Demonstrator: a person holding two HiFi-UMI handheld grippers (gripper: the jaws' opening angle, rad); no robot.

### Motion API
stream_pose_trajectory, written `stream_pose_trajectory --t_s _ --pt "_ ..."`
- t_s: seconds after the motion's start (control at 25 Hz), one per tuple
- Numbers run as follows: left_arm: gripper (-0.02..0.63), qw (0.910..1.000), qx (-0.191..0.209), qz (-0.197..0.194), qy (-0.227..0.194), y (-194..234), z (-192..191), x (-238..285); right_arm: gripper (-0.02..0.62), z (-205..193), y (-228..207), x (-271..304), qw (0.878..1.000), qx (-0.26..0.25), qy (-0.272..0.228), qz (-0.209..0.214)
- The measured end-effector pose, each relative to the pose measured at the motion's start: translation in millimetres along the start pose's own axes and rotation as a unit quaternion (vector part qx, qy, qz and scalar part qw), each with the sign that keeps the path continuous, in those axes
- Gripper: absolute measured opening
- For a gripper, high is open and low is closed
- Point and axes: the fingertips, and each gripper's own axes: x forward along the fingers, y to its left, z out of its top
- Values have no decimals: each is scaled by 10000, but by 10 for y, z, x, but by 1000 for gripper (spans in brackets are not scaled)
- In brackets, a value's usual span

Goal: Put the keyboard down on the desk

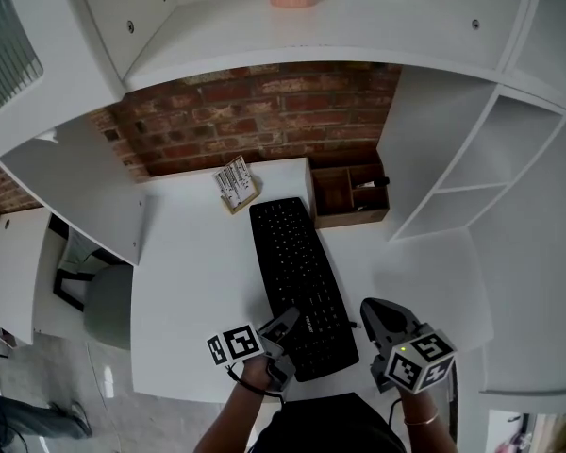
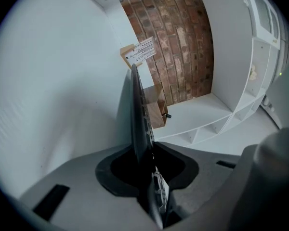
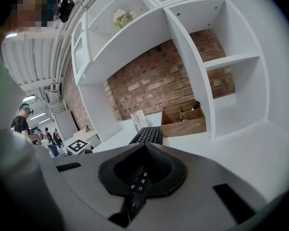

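A black keyboard (image 1: pixel 297 272) lies lengthwise on the white desk (image 1: pixel 198 281), its far end near the wall. My left gripper (image 1: pixel 286 324) is at its near left corner, rolled on its side. In the left gripper view the keyboard (image 2: pixel 137 109) runs edge-on between the jaws, and the left gripper (image 2: pixel 143 147) is shut on it. My right gripper (image 1: pixel 370 308) hangs by the near right corner. Its jaws meet at the tips, so the right gripper (image 3: pixel 145 144) is shut with nothing held. Keys show through the slit beneath it, and the keyboard (image 3: pixel 147 134) stretches ahead.
A wooden organiser box (image 1: pixel 349 194) stands at the keyboard's far right, and a wooden holder with white cards (image 1: pixel 236 182) at its far left. White shelving (image 1: pixel 472 159) rises on the right. A brick wall (image 1: pixel 255 111) backs the desk. A grey chair (image 1: pixel 108 305) sits left of it.
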Motion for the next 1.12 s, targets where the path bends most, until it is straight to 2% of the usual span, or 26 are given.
stream_pose_trajectory --t_s 0.36,0.6,0.76,1.0,1.12 --pt "124 9973 496 532 94 63 -13 23 5 2 -46 53 9999 -38 94 119" --pt "169 9897 872 1129 110 138 -3 -3 5 50 -59 68 9996 -56 90 272" --pt "206 9786 1224 1651 104 229 17 -44 5 69 -65 83 9992 -74 102 379" --pt "232 9504 2138 2254 152 254 74 -100 5 62 -46 124 9983 -90 144 563" --pt "235 9461 2242 2332 149 252 76 -116 5 50 -6 145 9976 -109 176 664"
